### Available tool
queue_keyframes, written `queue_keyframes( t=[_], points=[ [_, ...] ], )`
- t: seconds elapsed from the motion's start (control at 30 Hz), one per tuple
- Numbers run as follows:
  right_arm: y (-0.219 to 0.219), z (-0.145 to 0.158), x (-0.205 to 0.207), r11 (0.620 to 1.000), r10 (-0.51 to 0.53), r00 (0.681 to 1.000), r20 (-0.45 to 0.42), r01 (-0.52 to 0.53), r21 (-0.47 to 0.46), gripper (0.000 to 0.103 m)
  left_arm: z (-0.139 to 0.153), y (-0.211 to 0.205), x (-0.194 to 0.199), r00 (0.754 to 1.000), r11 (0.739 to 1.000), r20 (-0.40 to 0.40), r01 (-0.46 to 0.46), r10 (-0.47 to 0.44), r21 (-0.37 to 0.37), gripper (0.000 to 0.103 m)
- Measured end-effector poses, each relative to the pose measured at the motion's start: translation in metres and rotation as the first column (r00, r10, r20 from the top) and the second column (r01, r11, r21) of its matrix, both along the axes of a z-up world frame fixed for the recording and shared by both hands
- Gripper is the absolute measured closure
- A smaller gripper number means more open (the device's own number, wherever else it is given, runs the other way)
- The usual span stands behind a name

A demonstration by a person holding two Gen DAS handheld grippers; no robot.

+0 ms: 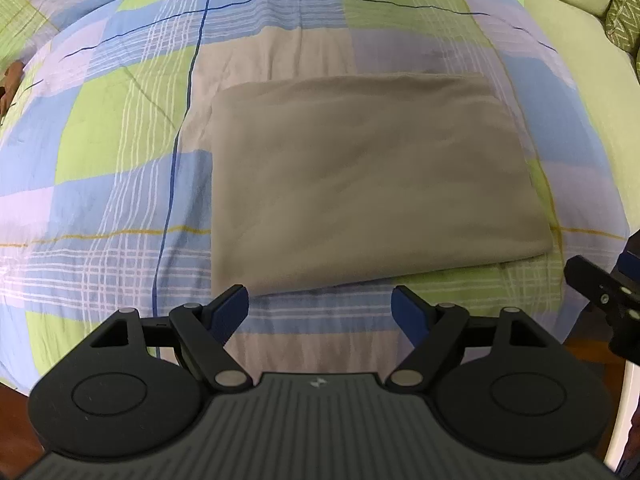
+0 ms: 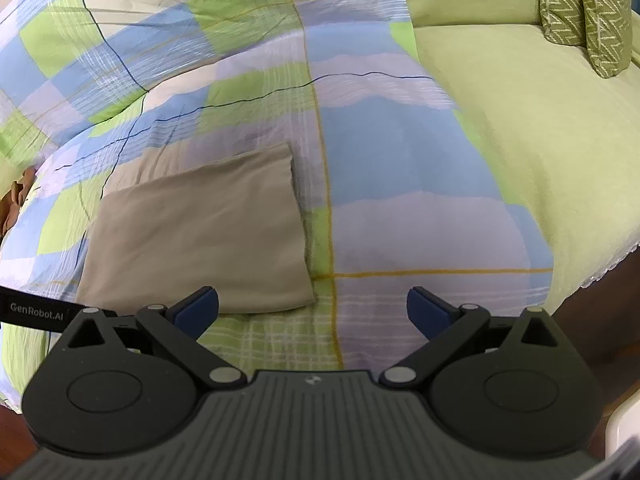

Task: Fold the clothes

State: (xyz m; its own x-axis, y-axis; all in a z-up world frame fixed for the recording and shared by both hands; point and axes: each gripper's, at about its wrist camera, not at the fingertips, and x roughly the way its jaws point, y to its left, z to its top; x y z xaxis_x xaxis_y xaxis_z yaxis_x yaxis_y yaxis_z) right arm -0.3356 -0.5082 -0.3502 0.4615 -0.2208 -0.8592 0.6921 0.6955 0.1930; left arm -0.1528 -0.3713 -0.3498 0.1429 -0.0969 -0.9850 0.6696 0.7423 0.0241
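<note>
- One folded beige garment point(image 1: 372, 184) lies flat on the bed, a tidy rectangle with neat edges, resting on a checked quilt point(image 1: 120, 128) of blue, green and lilac squares.
- In the left wrist view the garment sits just ahead of the left tongs point(image 1: 320, 308); its near edge is close beyond the blue fingertips point(image 1: 230, 308), with a strip of quilt showing between the jaws.
- The left tongs are released, jaws spread wide, nothing between them, not touching the cloth.
- In the right wrist view the garment point(image 2: 200, 236) lies ahead and to the left of the right tongs point(image 2: 313, 308); its near right corner is just beyond the left fingertip.
- The right tongs are likewise released and wide apart, over bare quilt.
- Beyond the quilt's right edge is a plain pale-green sheet point(image 2: 520, 140), with a green zigzag-patterned pillow point(image 2: 584, 12) at the far right corner.
</note>
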Motion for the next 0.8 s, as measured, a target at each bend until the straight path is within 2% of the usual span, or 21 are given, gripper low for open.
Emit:
queue_keyframes(
  t=[0.07, 0.17, 0.23, 0.27, 0.3, 0.33, 0.37, 0.4, 0.43, 0.6, 0.67, 0.8],
  points=[
    [0.004, 0.001, 0.005, 1.000, 0.015, 1.000, 0.004, -0.015, -0.003, 0.003, 0.004, 0.009, 0.002, 1.000, 1.000, 0.010, -0.005, 0.005, -0.008, 0.023],
    [0.016, 0.005, 0.014, 0.994, 0.102, 0.994, 0.033, -0.101, -0.043, 0.003, 0.006, 0.028, 0.008, 1.000, 1.000, 0.019, -0.011, 0.011, -0.012, 0.022],
    [0.035, 0.011, 0.026, 0.964, 0.243, 0.969, 0.048, -0.236, -0.121, 0.005, 0.005, 0.051, 0.021, 0.999, 0.999, -0.004, -0.045, 0.045, -0.005, 0.022],
    [0.046, 0.012, 0.033, 0.937, 0.325, 0.944, 0.050, -0.314, -0.156, 0.009, 0.004, 0.062, 0.028, 0.998, 0.998, -0.018, -0.064, 0.064, 0.000, 0.022],
    [0.059, 0.011, 0.041, 0.896, 0.414, 0.909, 0.043, -0.399, -0.195, 0.011, 0.003, 0.070, 0.034, 0.996, 0.997, -0.035, -0.083, 0.083, 0.007, 0.022],
    [0.070, 0.010, 0.048, 0.858, 0.481, 0.876, 0.029, -0.464, -0.222, 0.021, 0.002, 0.082, 0.045, 0.992, 0.994, -0.061, -0.112, 0.113, 0.019, 0.022],
    [0.085, 0.007, 0.058, 0.800, 0.565, 0.825, 0.006, -0.545, -0.250, 0.043, 0.002, 0.092, 0.054, 0.987, 0.990, -0.080, -0.138, 0.140, 0.028, 0.022],
    [0.095, 0.004, 0.065, 0.755, 0.619, 0.785, -0.009, -0.598, -0.270, 0.056, 0.003, 0.097, 0.060, 0.984, 0.988, -0.086, -0.154, 0.156, 0.029, 0.022],
    [0.110, 0.001, 0.075, 0.693, 0.680, 0.733, -0.033, -0.656, -0.300, 0.061, 0.007, 0.103, 0.070, 0.980, 0.984, -0.090, -0.175, 0.176, 0.021, 0.022],
    [0.159, -0.017, 0.115, 0.503, 0.812, 0.573, -0.111, -0.783, -0.366, 0.061, 0.013, 0.112, 0.101, 0.965, 0.970, -0.116, -0.241, 0.237, -0.028, 0.019],
    [0.181, -0.030, 0.128, 0.397, 0.853, 0.490, -0.181, -0.833, -0.385, 0.061, 0.010, 0.113, 0.109, 0.959, 0.966, -0.145, -0.253, 0.244, -0.044, 0.019],
    [0.201, -0.051, 0.139, 0.267, 0.868, 0.400, -0.294, -0.875, -0.403, 0.063, 0.001, 0.114, 0.117, 0.943, 0.960, -0.225, -0.268, 0.245, -0.077, 0.019]
  ],
)
